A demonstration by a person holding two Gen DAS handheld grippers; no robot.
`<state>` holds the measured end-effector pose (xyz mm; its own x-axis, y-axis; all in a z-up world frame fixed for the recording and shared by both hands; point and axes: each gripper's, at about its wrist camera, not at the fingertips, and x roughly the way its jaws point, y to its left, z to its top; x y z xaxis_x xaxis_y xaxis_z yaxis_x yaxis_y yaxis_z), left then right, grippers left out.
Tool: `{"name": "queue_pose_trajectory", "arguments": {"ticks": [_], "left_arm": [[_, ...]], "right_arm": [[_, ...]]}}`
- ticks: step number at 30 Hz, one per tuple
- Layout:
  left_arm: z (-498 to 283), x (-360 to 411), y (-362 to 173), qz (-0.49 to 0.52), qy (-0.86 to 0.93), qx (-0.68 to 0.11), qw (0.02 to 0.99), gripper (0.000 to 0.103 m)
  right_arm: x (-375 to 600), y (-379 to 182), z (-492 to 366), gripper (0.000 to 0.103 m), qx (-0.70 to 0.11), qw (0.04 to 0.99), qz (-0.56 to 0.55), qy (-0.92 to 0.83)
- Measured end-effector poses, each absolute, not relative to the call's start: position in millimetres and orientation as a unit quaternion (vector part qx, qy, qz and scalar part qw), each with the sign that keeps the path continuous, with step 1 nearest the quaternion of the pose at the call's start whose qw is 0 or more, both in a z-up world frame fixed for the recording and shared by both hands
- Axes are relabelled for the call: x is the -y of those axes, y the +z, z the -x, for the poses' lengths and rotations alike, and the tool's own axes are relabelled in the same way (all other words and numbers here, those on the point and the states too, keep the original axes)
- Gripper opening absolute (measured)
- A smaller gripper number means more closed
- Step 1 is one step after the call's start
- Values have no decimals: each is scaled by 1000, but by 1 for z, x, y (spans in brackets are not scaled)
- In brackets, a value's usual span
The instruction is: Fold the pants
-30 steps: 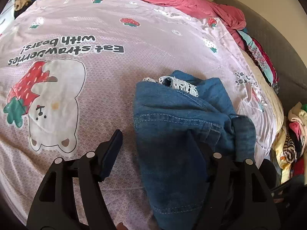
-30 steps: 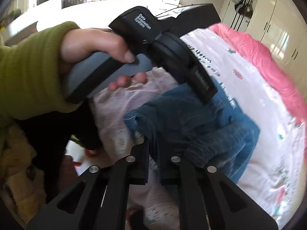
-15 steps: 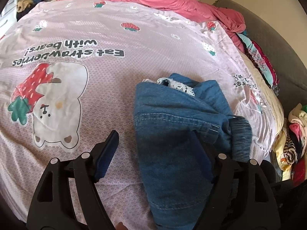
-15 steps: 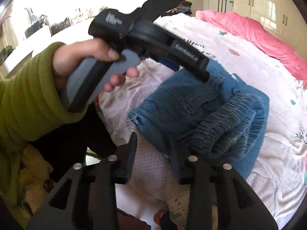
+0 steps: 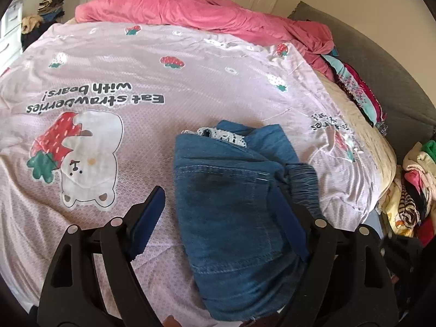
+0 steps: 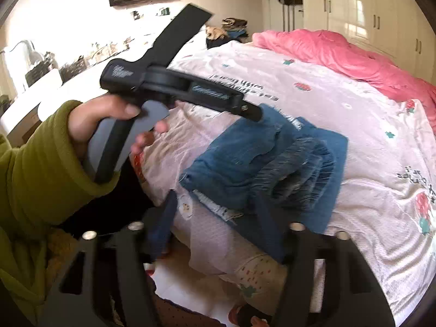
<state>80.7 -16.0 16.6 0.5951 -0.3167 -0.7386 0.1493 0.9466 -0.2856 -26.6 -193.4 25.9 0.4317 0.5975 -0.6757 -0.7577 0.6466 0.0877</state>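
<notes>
The blue denim pants [image 5: 234, 190] lie folded in a compact bundle on the pink strawberry-print bedspread [image 5: 136, 87], near the bed's front edge. White lace trim shows at the far end. My left gripper [image 5: 218, 199] is open above the bundle, its fingers spread to either side. My right gripper [image 6: 215, 204] is open and empty, just in front of the pants [image 6: 261, 169] at the bed's edge. The left gripper's body and the hand in a green sleeve [image 6: 120, 125] show in the right wrist view.
A pink duvet [image 5: 207, 11] is bunched along the far side of the bed. A grey headboard [image 5: 376, 76] and colourful clothes [image 5: 354, 90] lie at the right. A clothes pile [image 5: 414, 185] sits beside the bed. White wardrobes [image 6: 368, 13] stand behind.
My right gripper went from shut on the pants' edge to open and drew back. My left gripper lifted slightly away from the bundle. The pants stay folded on the bed.
</notes>
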Motion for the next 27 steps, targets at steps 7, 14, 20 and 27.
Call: {"name": "queue_pose_trajectory", "arguments": {"ticks": [7, 14, 20, 27], "left_arm": [[-63, 21, 29, 89, -134, -415, 895, 77], [-51, 22, 34, 81, -134, -408, 899, 81], [-45, 22, 35, 74, -128, -405, 902, 85], [-47, 20, 25, 71, -122, -415, 899, 87]], "right_arm": [[207, 37, 22, 65, -335, 859, 98, 375], [225, 45, 11, 65, -328, 880, 67, 338], [241, 46, 2, 77, -330, 893, 53, 301], [251, 38, -9, 78, -342, 900, 40, 268]]}}
